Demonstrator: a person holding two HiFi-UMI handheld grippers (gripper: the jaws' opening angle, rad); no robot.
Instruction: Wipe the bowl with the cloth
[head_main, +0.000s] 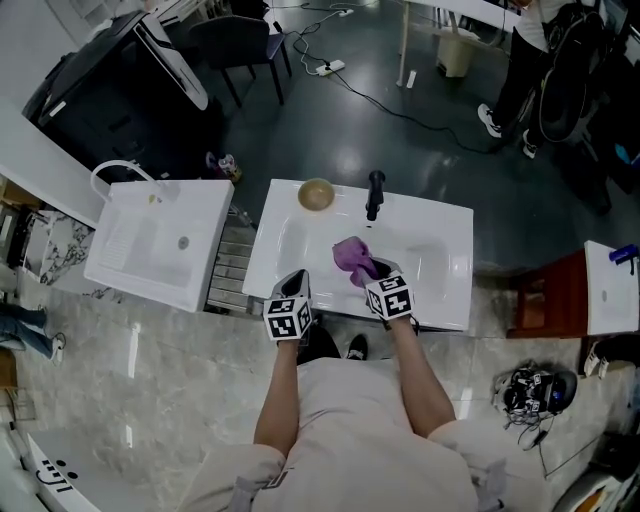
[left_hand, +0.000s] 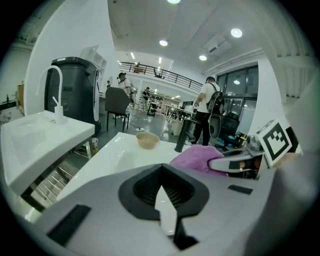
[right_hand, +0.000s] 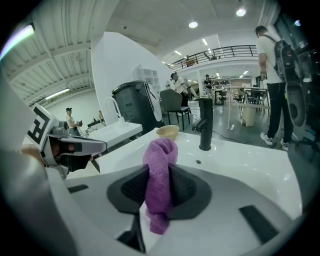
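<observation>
ok, purple cloth is bunched into a fuzzy vertical roll, clamped in right gripper over white sink. tan bowl sits on the sink's back rim. left gripper jaws together, empty.

Purple cloth, bunched; tan bowl (upright) well apart.

cloth middle hidden in jaws of right gripper, bowl inside — too small to tell
</observation>
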